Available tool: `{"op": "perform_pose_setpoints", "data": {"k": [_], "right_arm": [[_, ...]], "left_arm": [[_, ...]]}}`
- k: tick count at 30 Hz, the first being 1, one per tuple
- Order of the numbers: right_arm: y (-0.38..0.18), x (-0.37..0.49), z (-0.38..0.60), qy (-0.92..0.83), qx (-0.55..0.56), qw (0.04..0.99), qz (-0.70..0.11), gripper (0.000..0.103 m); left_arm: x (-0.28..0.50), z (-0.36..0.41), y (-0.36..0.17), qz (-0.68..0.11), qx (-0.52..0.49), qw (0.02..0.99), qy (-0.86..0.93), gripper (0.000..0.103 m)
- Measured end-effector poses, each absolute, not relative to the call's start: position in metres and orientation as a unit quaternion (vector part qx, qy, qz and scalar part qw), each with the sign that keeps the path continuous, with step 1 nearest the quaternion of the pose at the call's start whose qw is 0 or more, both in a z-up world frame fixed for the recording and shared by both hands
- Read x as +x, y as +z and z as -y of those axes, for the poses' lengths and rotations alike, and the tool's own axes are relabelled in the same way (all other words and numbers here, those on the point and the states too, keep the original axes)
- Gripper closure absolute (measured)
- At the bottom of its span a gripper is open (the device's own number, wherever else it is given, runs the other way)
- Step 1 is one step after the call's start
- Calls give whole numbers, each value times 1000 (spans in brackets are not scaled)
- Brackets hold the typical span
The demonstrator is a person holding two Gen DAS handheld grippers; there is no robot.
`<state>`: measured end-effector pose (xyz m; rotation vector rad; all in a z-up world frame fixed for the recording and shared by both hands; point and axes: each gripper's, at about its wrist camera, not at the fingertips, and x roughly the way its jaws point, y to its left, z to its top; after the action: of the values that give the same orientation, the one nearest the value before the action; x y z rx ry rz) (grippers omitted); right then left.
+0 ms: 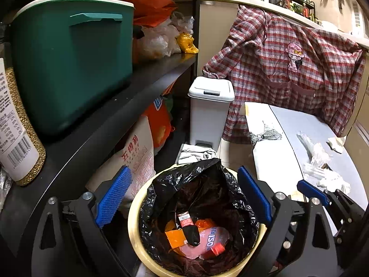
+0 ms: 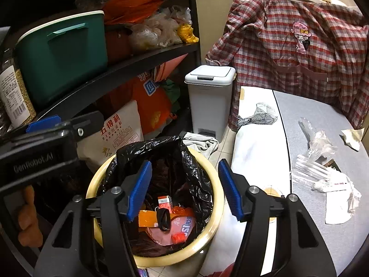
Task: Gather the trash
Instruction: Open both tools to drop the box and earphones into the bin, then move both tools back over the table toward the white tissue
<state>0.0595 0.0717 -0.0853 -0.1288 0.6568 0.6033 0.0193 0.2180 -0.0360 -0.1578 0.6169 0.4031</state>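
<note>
Left wrist view looks down into a cream round bin [image 1: 135, 217] lined with a crinkled black bag [image 1: 207, 177], standing on the floor beside a dark shelf [image 1: 138, 78]. At the bottom of the bag lies trash: a small red carton [image 1: 184, 219], an orange wrapper [image 1: 176, 236], a pink packet with blue lettering [image 1: 209, 237] and a black glossy piece [image 1: 191, 234] on top. The left hand-held gripper [image 1: 184, 198] hangs above the bin's mouth, blue pads wide apart, holding nothing. The right hand-held gripper [image 2: 184, 189] in the right wrist view is also over the bin, its pads spread, empty. On the grey counter [image 2: 311, 115] to the right, near its far right edge, more trash remains: crumpled clear plastic wrap [image 2: 318, 143], a bundle of white straws in film [image 2: 311, 170], a torn white paper [image 2: 339, 205] and a wadded tissue [image 2: 351, 137]. A white pedal bin [image 2: 209, 99] stands behind, lid shut
</note>
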Motion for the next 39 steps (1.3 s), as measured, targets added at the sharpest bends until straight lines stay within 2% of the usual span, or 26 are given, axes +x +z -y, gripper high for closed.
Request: {"op": "perform_pose_setpoints", "data": {"k": [15,27,39], "right_arm": [[-66,46,-8,234,-63,926,-288,35],[-45,52,79,159,-13,950,-269,34],[-79,83,166,60,39,949,-307,34]], "left_arm": [[19,-186,-25,-279,-64,941,182,8],[42,-116,-23,-278,-15,950,138,8],[70,-49,-33,-290,32,953,82,8]]}}
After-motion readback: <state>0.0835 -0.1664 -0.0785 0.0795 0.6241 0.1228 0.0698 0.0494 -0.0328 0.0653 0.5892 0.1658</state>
